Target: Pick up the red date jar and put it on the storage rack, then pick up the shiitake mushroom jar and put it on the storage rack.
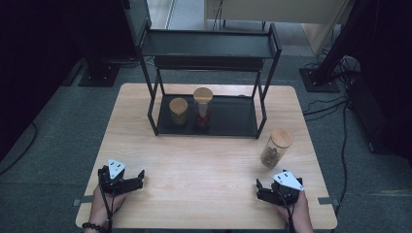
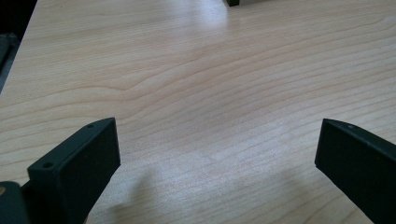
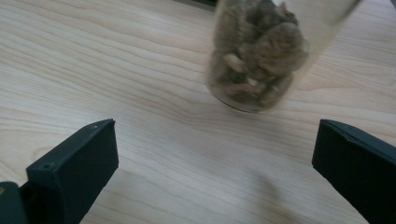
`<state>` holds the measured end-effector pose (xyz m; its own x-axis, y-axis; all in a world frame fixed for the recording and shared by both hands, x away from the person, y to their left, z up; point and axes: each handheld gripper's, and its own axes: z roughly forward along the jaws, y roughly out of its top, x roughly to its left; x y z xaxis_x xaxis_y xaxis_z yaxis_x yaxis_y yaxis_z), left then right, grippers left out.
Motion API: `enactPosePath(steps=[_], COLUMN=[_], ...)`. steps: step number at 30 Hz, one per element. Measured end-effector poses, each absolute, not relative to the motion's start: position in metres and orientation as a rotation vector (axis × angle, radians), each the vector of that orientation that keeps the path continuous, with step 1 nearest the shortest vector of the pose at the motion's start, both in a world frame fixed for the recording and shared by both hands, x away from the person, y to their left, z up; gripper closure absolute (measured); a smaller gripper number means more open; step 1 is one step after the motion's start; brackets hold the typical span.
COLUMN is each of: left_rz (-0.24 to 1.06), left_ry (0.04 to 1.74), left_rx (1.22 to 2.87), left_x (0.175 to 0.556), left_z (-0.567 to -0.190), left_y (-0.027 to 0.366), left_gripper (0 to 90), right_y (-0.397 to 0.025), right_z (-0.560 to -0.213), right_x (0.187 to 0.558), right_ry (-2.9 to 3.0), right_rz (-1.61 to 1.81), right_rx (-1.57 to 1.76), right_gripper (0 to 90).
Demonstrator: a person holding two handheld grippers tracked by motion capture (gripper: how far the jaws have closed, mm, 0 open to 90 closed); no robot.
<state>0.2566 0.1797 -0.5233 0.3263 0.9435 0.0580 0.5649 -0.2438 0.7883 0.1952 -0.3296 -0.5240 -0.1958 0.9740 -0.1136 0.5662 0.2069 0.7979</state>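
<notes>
A glass jar [image 1: 275, 148] with a wooden lid and brown contents stands on the wooden table [image 1: 204, 160] at the right. My right gripper [image 1: 262, 187] rests open just in front of it; in the right gripper view the jar [image 3: 254, 60] is a short way beyond the spread jaws. My left gripper [image 1: 138, 178] lies open near the table's front left, with bare wood between its jaws. A short jar [image 1: 178, 110] with yellowish contents and a taller jar [image 1: 202, 107] with red contents stand on the lower shelf of a black rack [image 1: 262, 114].
The black two-tier rack occupies the back middle of the table; its upper shelf [image 1: 209, 44] holds nothing that I can see. Cables [image 1: 335, 104] and black stand bases lie on the grey floor around the table.
</notes>
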Motion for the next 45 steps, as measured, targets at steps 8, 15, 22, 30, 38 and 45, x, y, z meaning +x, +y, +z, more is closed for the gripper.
enactPosePath(steps=[8, 15, 22, 30, 38, 45], left_rz=[0.715, 0.713, 0.714, 0.714, 0.714, 0.717], left_ry=[1.326, 1.325, 1.324, 1.323, 1.327, 1.326], left_rx=[1.919, 1.918, 1.918, 1.921, 1.923, 1.920], left_x=[0.256, 0.257, 0.256, 0.257, 0.257, 0.257], left_z=[-0.523, -0.523, -0.523, -0.523, -0.523, -0.523], left_y=[0.180, 0.180, 0.181, 0.180, 0.180, 0.180], left_gripper=[0.2, 0.3, 0.2, 0.3, 0.2, 0.2], right_y=[-0.343, -0.349, -0.355, -0.358, -0.356, -0.353], right_z=[-0.524, -0.524, -0.523, -0.524, -0.523, -0.523], right_x=[0.195, 0.197, 0.201, 0.210, 0.221, 0.231], right_ry=[1.821, 1.799, 1.781, 1.785, 1.761, 1.764], right_rz=[0.817, 0.820, 0.818, 0.817, 0.842, 0.863], right_rx=[1.459, 1.481, 1.505, 1.524, 1.529, 1.524], right_gripper=[0.3, 0.3, 0.3, 0.7, 2.8, 5.5])
